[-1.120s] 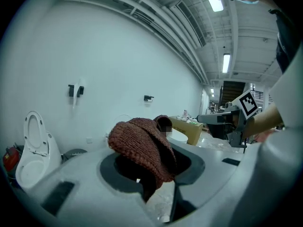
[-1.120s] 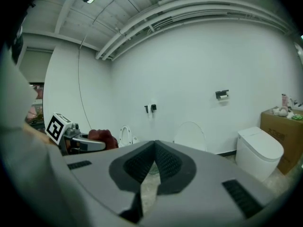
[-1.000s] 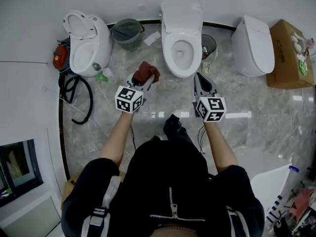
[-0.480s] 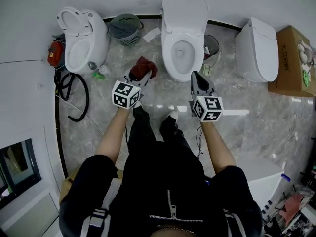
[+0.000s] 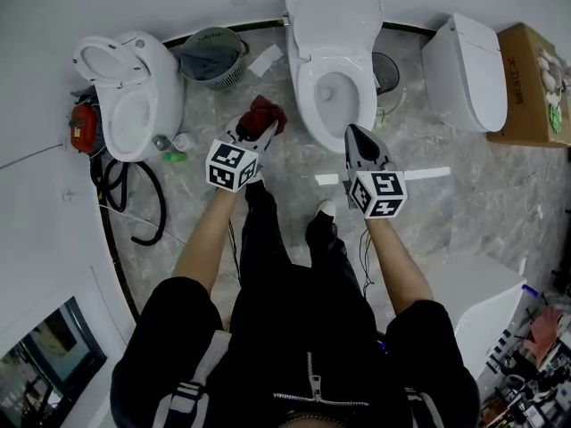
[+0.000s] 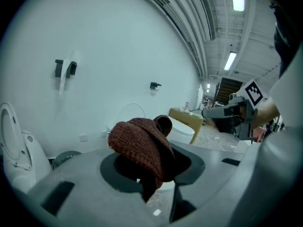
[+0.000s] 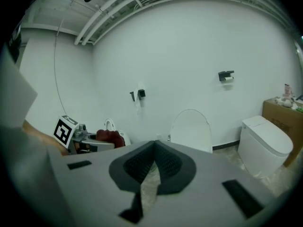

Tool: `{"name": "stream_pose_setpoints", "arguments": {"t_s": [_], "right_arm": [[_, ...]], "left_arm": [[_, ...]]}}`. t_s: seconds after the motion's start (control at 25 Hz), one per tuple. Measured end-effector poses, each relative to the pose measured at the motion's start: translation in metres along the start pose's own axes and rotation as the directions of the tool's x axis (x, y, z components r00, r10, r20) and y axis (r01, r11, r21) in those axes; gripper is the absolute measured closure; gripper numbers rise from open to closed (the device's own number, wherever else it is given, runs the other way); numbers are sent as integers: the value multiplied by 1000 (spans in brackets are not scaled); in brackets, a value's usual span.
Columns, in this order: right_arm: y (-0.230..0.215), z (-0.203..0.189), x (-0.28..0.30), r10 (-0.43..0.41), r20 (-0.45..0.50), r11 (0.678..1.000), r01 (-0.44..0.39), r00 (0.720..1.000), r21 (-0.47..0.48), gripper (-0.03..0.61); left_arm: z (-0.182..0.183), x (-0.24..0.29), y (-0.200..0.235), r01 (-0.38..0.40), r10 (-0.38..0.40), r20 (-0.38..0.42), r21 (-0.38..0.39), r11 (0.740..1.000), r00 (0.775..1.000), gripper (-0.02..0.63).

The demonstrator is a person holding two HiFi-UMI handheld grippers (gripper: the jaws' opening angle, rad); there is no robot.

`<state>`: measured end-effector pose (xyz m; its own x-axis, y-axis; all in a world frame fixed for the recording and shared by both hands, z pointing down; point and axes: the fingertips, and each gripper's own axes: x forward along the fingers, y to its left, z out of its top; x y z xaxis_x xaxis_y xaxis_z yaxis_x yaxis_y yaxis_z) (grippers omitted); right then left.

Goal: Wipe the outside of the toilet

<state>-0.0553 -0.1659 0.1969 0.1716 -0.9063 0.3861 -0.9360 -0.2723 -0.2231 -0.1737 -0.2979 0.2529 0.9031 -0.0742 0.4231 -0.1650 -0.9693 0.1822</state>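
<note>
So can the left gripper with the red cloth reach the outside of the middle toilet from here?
Probably yes. The left gripper is shut on the red cloth, which sits close beside the bowl of the middle toilet. Only bare floor shows between them, so nothing seems to block the way.

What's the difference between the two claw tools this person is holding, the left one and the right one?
The left gripper is shut on a reddish-brown cloth; the right gripper is shut with nothing between its jaws. In the head view the left gripper hangs over the floor beside the middle toilet, while the right gripper's tip is near that toilet's front rim. Both carry a marker cube and point towards that toilet.
</note>
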Motion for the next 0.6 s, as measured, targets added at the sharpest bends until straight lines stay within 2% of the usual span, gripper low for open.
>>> {"name": "stream_pose_setpoints", "arguments": {"t_s": [0.2,0.36,0.6], "right_arm": [[13,-13,69,-60,-37,998,61,998,36,577],[18,-40,119,-101,-68,992,106,993,68,577],[8,-91,165,-158,-117,981,170,980,97,577]], "left_arm": [[-26,33,72,81,-80,-45,19,997,996,483],[-60,59,125,116,-114,-81,21,993,990,483],[-111,123,174,186,-179,-82,87,979,980,485]]}}
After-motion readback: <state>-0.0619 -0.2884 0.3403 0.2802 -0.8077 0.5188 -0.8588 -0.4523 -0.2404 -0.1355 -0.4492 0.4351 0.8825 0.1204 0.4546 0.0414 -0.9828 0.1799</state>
